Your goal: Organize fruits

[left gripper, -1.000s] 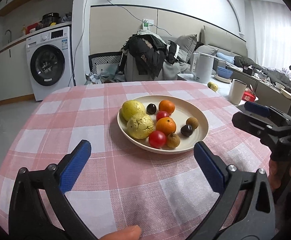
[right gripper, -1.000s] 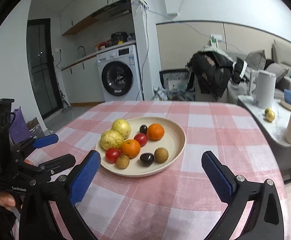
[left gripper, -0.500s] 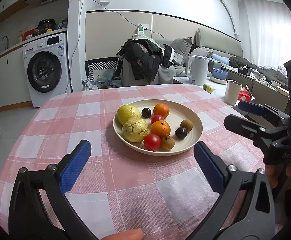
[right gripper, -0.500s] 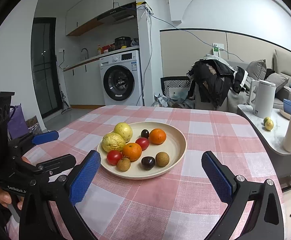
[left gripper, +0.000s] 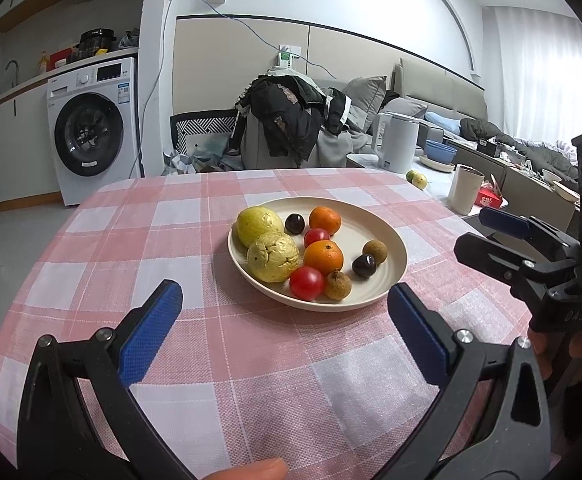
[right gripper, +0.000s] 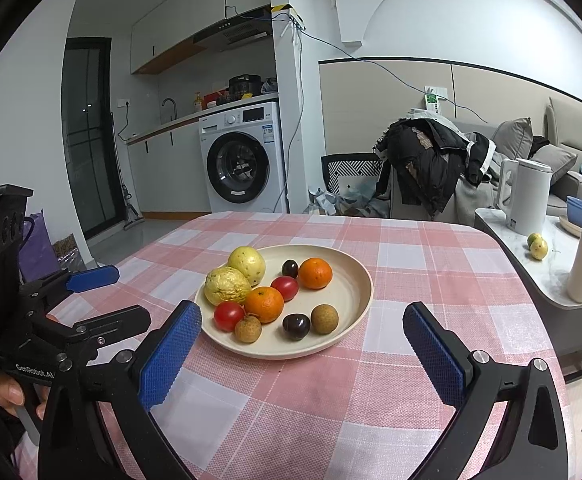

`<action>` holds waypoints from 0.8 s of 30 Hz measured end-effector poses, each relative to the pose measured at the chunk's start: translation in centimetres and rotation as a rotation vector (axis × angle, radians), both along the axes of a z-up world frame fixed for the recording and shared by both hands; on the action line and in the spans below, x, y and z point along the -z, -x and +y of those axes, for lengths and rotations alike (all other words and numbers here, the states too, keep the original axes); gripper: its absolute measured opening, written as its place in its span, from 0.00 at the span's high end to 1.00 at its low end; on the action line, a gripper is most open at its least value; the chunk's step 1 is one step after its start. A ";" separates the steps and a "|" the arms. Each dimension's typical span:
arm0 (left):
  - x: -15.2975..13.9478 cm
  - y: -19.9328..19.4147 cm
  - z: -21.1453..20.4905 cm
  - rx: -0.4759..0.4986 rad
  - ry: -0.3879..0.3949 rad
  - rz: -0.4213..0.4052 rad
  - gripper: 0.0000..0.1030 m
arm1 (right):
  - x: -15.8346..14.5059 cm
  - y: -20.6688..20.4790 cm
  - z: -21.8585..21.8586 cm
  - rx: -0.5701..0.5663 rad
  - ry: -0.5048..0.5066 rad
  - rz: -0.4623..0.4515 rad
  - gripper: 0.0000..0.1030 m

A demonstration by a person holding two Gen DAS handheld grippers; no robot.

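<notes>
— Where were the fruits?

— I saw them all in the cream plate (left gripper: 391, 276) near the middle of the checked tablecloth (left gripper: 131, 240): two yellow guavas (left gripper: 273, 256) at its left side, two oranges (left gripper: 323, 257), two red tomatoes (left gripper: 307, 283), two dark plums (left gripper: 364, 265) and two brown longans (left gripper: 337, 285).

— And my grippers?

— I held the left gripper (left gripper: 285, 326) wide apart and empty, just before the plate. The right gripper (right gripper: 303, 350) was also wide and empty, its pads at both sides of the plate's near rim.
</notes>
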State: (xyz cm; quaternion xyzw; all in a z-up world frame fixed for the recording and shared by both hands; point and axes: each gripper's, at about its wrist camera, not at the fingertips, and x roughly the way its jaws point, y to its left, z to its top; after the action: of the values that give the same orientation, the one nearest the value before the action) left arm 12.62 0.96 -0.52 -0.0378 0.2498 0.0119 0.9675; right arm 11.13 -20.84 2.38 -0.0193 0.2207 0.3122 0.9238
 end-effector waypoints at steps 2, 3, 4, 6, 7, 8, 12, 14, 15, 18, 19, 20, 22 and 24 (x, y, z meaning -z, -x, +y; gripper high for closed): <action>0.0 0.0 0.0 0.002 -0.001 -0.002 0.01 | 0.0 0.1 0.0 0.001 0.001 0.001 0.00; 0.0 0.0 0.0 0.002 -0.002 -0.003 0.01 | 0.0 0.1 0.0 0.001 0.001 0.001 0.00; 0.0 0.0 0.0 0.001 -0.004 -0.005 0.01 | 0.0 0.0 0.0 0.001 0.000 0.000 0.00; 0.1 0.0 0.1 0.002 -0.003 -0.004 0.01 | 0.0 0.1 0.0 0.001 0.001 0.001 0.00; 0.1 0.0 0.1 0.000 -0.003 -0.003 0.01 | 0.0 0.0 0.0 0.002 0.001 0.000 0.00; 0.2 0.0 0.1 0.000 -0.002 -0.003 0.01 | 0.0 0.1 0.0 0.001 0.000 0.001 0.00; 0.2 0.0 0.1 0.001 -0.002 -0.003 0.01 | 0.0 0.1 0.0 0.000 -0.001 0.002 0.00; 0.1 0.0 0.1 0.001 -0.003 -0.004 0.01 | 0.0 0.0 0.0 0.001 -0.001 0.001 0.00; 0.2 0.0 0.1 0.001 -0.003 -0.004 0.01 | 0.0 0.0 0.0 0.001 0.000 0.001 0.00; 0.1 0.0 0.1 0.001 -0.002 -0.004 0.01 | 0.0 0.0 -0.1 0.002 0.000 0.001 0.00; 0.2 0.0 0.1 0.001 -0.002 -0.004 0.01 | 0.0 0.0 -0.1 0.002 0.000 0.001 0.00; 0.1 0.0 0.1 0.002 -0.002 -0.004 0.01 | 0.0 0.0 -0.1 0.002 -0.001 0.001 0.00; 0.1 0.0 0.1 0.002 -0.003 -0.004 0.01 | 0.0 0.0 -0.1 0.002 -0.001 0.002 0.00; 0.1 0.0 0.1 0.002 -0.003 -0.003 0.01 | 0.0 -0.1 -0.1 0.003 -0.001 0.003 0.00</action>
State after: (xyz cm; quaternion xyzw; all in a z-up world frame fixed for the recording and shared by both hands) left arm 12.59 1.07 -0.65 -0.0362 0.2483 0.0113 0.9679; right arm 11.19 -20.95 2.36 -0.0179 0.2220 0.3108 0.9240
